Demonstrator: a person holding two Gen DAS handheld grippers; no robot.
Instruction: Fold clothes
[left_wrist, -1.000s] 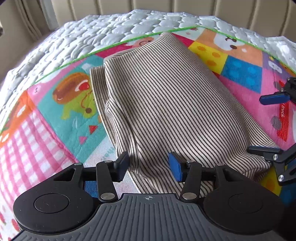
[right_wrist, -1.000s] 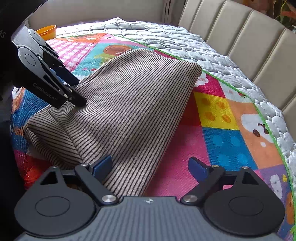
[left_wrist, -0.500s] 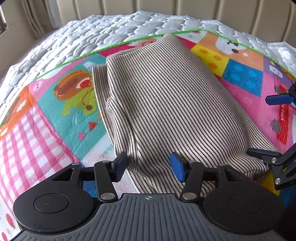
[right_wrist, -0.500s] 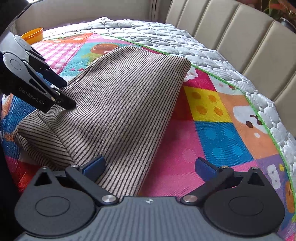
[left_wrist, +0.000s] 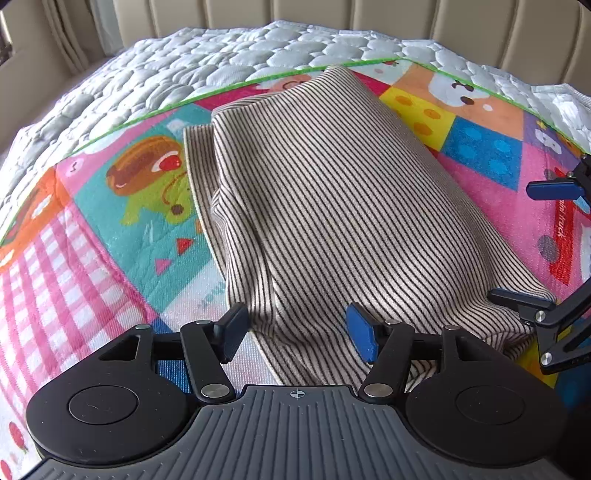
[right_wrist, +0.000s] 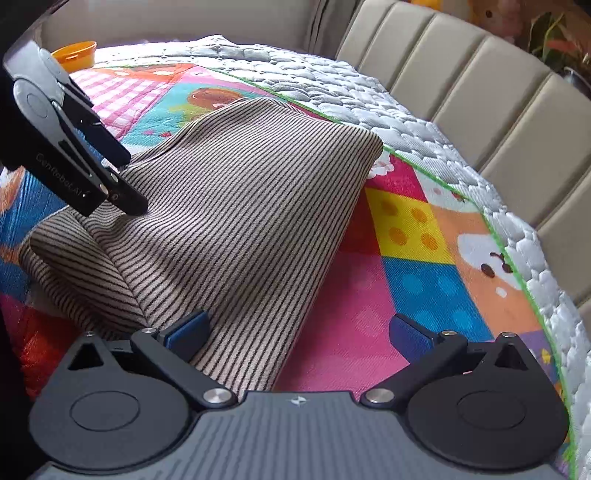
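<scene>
A striped cloth (left_wrist: 325, 206) lies folded on a bright play mat (left_wrist: 96, 236) with cartoon pictures. The mat lies on a white quilted cover (left_wrist: 184, 70), and tan cushions (right_wrist: 480, 85) stand behind it.

The left gripper (left_wrist: 295, 332) points down at the near end of the cloth. Its jaws are opening, and a bit of the cloth sits between them, but the pads do not squeeze it. The cloth stretches away in front of these jaws.

The right gripper (right_wrist: 299, 332) has its jaws wide apart. The side edge of the cloth lies between them, close to the left pad. The pink mat shows by the right pad. Nothing is clamped.

An orange bowl (right_wrist: 74, 53) sits far beyond the jaws, at the far edge of the mat.
</scene>
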